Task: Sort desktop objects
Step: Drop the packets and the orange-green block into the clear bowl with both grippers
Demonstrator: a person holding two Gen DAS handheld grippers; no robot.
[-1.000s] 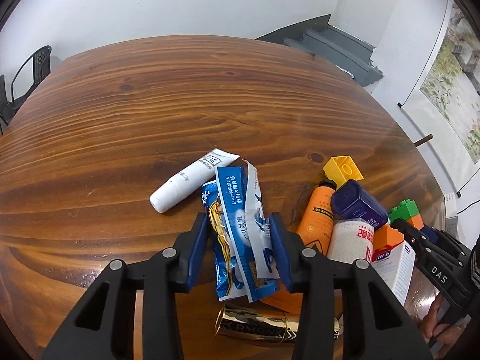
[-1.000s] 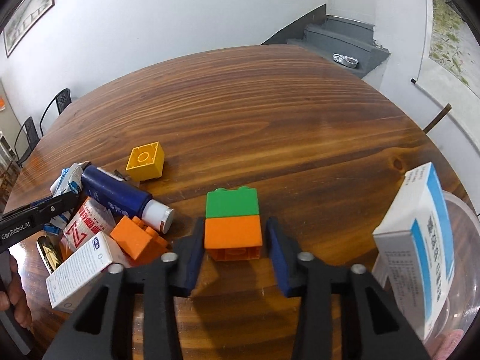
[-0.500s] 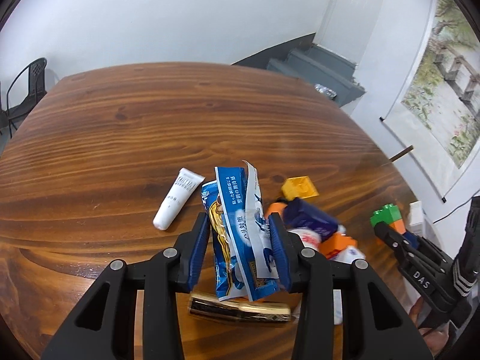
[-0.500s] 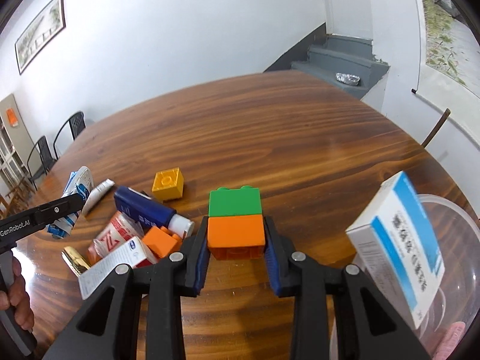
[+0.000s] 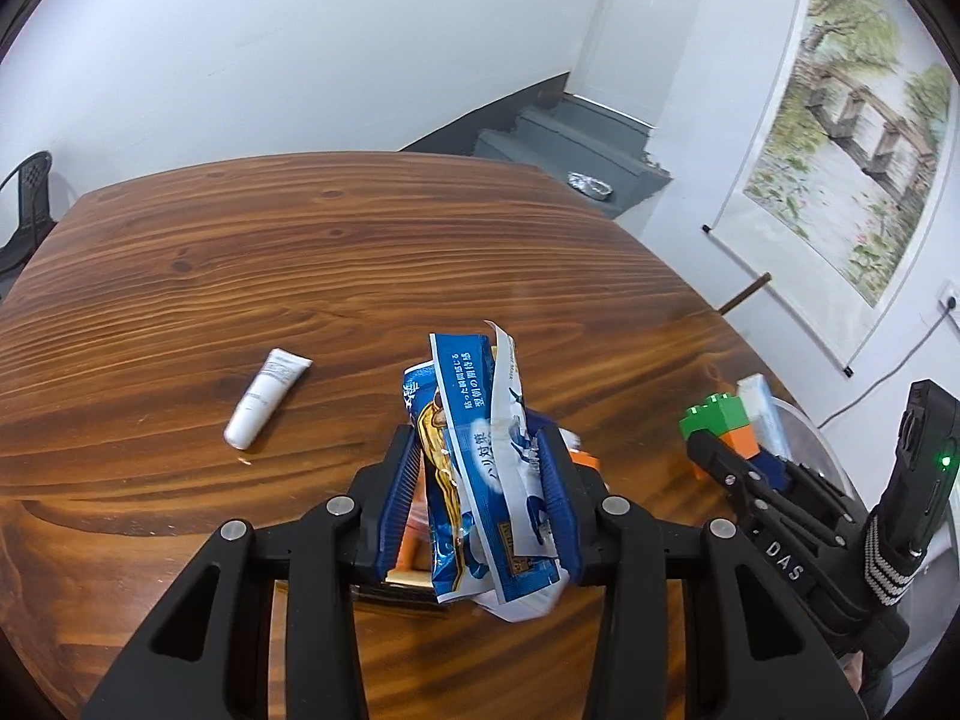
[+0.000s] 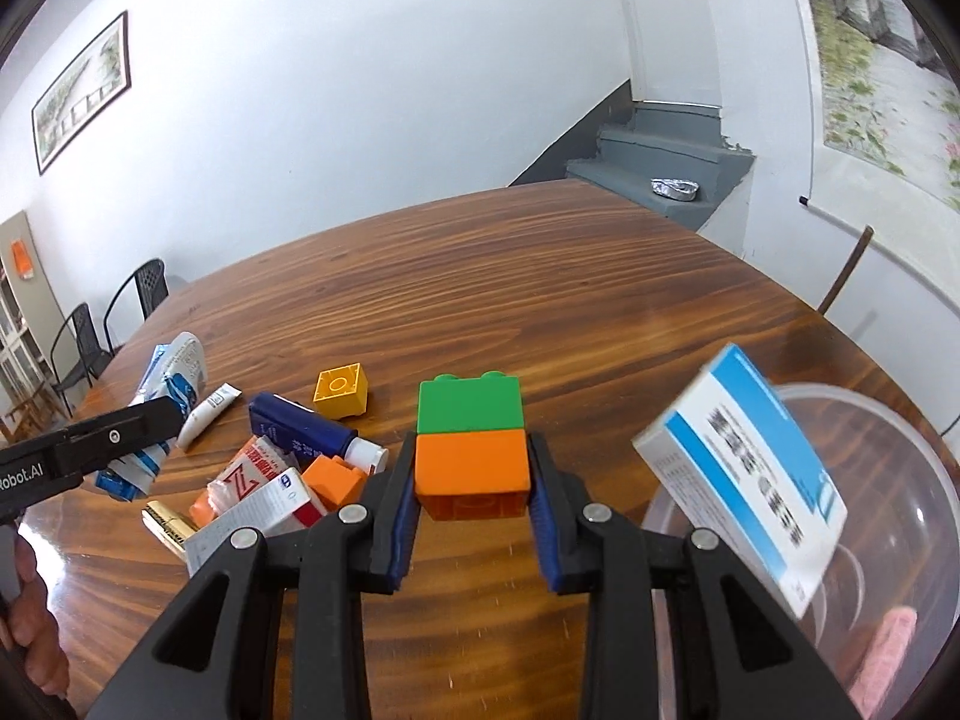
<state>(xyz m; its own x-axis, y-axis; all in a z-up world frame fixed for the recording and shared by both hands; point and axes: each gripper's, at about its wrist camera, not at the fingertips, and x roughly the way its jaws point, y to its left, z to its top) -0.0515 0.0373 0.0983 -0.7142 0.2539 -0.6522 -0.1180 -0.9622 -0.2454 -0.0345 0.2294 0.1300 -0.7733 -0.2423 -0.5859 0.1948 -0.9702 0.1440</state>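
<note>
My left gripper (image 5: 480, 450) is shut on several blue and white sachets (image 5: 480, 438), held above the round wooden table (image 5: 300, 252); it also shows at the left of the right wrist view (image 6: 153, 420). My right gripper (image 6: 472, 468) is shut on an orange brick with a green brick on top (image 6: 471, 438), lifted off the table; this gripper also shows in the left wrist view (image 5: 714, 450). A blue and white box (image 6: 744, 468) leans on the rim of a clear bowl (image 6: 900, 480) at the right.
On the table lie a white tube (image 5: 267, 396), a yellow brick (image 6: 340, 390), a dark blue bottle (image 6: 306, 432), an orange brick (image 6: 333, 477), a red and white box (image 6: 252, 471), a white box (image 6: 252, 516) and a gold packet (image 6: 165, 525). Chairs (image 6: 120, 306) stand far left.
Both grippers have risen from the table with their loads. The right gripper closed on the orange brick and lifted the stacked bricks. The pile now sits lower in both views.
</note>
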